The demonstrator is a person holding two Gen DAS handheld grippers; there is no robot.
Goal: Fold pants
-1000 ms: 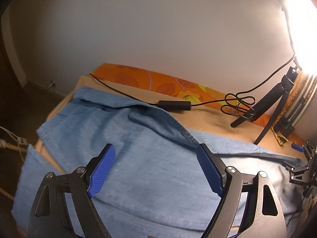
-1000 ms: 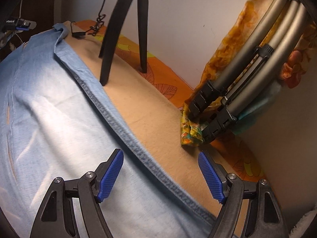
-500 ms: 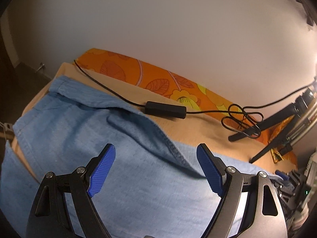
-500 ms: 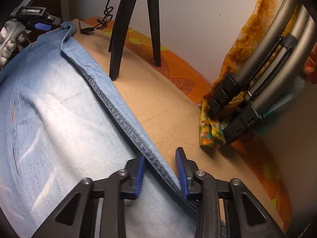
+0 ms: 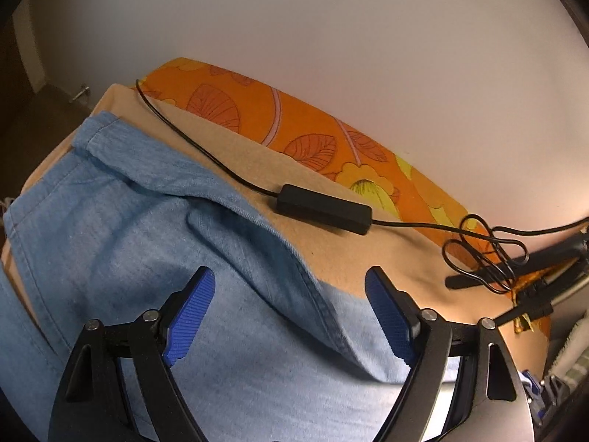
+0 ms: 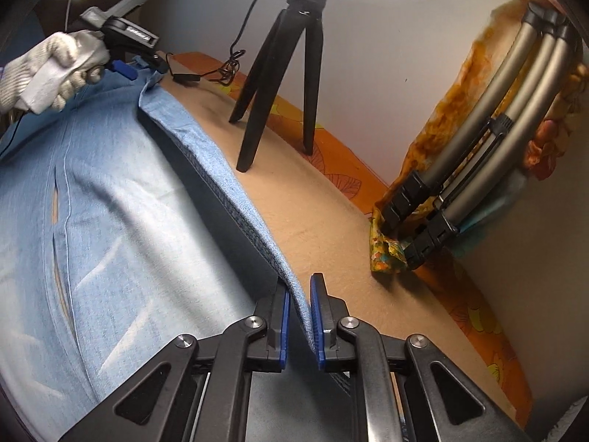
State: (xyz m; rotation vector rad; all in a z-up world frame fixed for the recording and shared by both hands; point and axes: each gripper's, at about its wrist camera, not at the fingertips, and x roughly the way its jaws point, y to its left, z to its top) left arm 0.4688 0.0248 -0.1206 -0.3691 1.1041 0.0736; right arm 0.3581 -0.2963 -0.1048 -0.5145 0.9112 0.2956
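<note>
Light blue denim pants (image 5: 154,243) lie spread on a tan blanket (image 5: 257,162). My left gripper (image 5: 291,309) is open, its blue pads straddling the pants' far hemmed edge, which runs between them. In the right wrist view the pants (image 6: 110,228) fill the left side, with slits in the cloth. My right gripper (image 6: 299,316) is shut on the pants' far edge and holds it lifted off the blanket (image 6: 331,228). The left gripper (image 6: 129,37), held by a gloved hand, shows far back at the same edge.
A black cable with an inline box (image 5: 324,208) lies on the blanket just past the pants. A small black tripod (image 6: 283,84) stands close to the lifted edge. Folded grey tripod legs (image 6: 478,140) lean at the right wall. An orange patterned sheet (image 5: 294,129) lines the wall.
My right gripper closed on the pants' far edge and raised it. My left gripper stayed open and moved closer to that same edge.
</note>
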